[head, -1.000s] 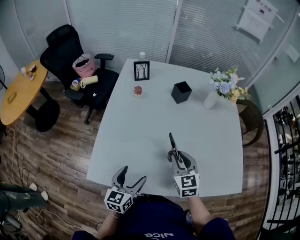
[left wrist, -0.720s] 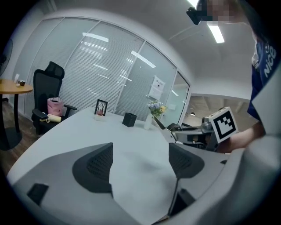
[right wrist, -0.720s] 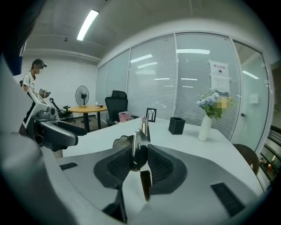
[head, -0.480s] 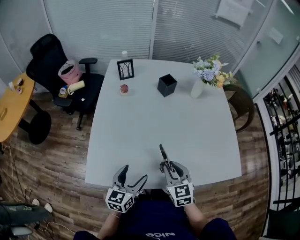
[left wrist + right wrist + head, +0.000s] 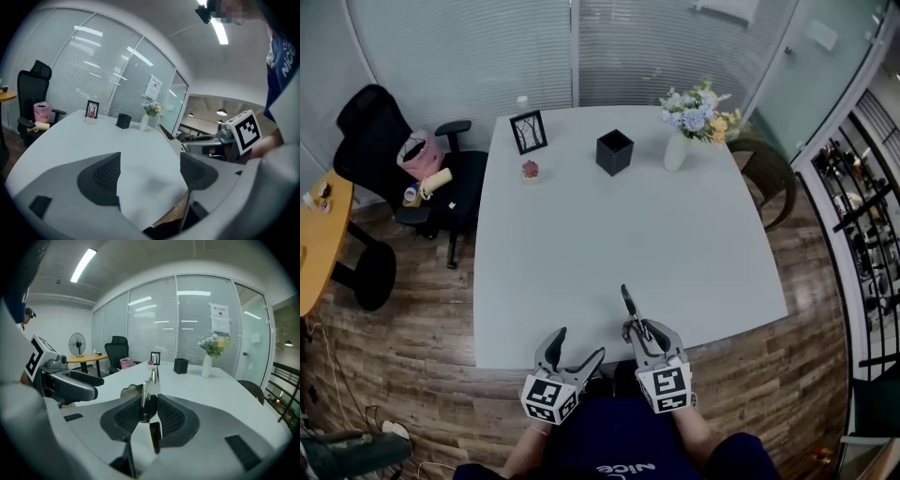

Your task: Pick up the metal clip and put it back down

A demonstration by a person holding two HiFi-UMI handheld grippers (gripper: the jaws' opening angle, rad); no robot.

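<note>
The right hand-held gripper (image 5: 637, 330) is pinching the metal clip (image 5: 627, 302) between jaws set narrow, in the lower middle of the head view. The clip is sticking out past the fingertips, over the near edge of the worktop (image 5: 581, 234); whether it is touching the surface I cannot tell. The left hand-held gripper (image 5: 578, 346) is hovering just to the left at the bottom of the frame, jaws standing wide with nothing between them. A black box (image 5: 614, 152), a picture frame (image 5: 528, 130) and a vase of flowers (image 5: 676, 150) are sitting near the top of the frame, well apart from the clip.
</note>
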